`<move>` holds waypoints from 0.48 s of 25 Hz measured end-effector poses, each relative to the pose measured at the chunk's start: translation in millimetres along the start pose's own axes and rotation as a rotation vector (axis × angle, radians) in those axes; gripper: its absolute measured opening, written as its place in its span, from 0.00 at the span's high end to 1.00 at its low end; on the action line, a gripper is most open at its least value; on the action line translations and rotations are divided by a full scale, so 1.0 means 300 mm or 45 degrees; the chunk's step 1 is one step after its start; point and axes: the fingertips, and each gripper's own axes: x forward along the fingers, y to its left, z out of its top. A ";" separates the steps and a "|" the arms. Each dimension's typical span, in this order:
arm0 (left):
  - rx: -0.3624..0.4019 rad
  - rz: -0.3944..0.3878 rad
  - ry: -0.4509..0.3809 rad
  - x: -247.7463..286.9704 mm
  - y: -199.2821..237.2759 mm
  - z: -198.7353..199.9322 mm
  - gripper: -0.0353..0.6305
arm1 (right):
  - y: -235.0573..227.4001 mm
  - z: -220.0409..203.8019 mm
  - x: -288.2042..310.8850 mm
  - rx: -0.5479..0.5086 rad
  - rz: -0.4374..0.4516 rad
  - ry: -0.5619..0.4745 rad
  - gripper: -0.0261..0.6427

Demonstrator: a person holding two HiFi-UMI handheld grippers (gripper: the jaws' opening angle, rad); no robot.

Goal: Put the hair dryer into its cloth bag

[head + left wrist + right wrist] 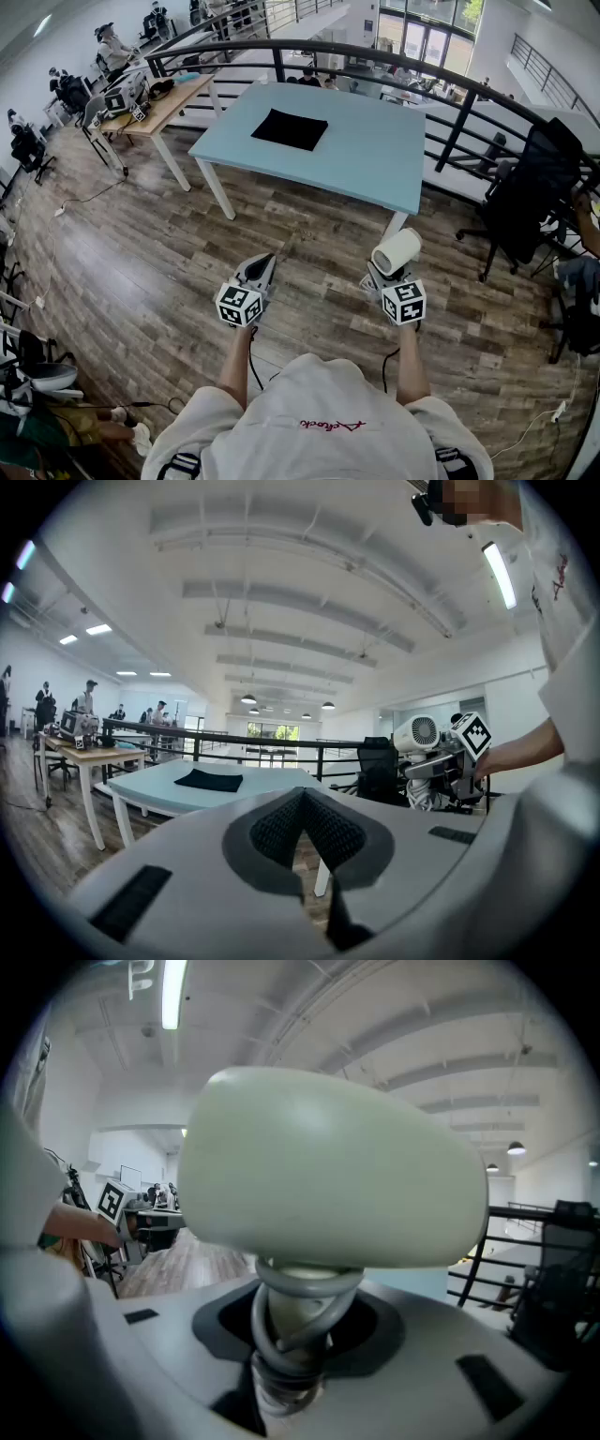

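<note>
- Two grippers hang well short of the counter (375, 159): left gripper (262, 267) jaws clenched empty, right gripper (384, 278) jaws grasping the hair dryer (397, 251) by its cord-wrapped handle.
- Cloth bag (291, 128) lies flat on the counter; approach, then open its mouth with the left jaws first.

The left gripper (304, 803) has its jaws closed together, with nothing between them. Beyond them stands a pale blue worktop (159, 797), and a black cloth bag (209, 780) lies flat on it. To the right, well apart from the worktop, the right gripper (436, 769) holds the white hair dryer (419, 733) upright, with its round vented end facing this way. A black railing (281, 745) runs behind the worktop, and a black office chair (378, 771) stands past its far end.
</note>
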 end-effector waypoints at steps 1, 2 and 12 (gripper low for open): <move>0.000 -0.001 0.000 0.000 0.000 -0.001 0.94 | 0.003 0.001 0.002 0.002 0.001 0.000 0.72; -0.001 -0.002 0.000 -0.001 -0.001 -0.003 0.94 | 0.006 0.002 0.003 0.003 0.002 0.001 0.72; -0.024 -0.007 0.021 -0.039 0.017 -0.046 0.94 | 0.064 0.013 0.033 0.000 0.019 0.005 0.72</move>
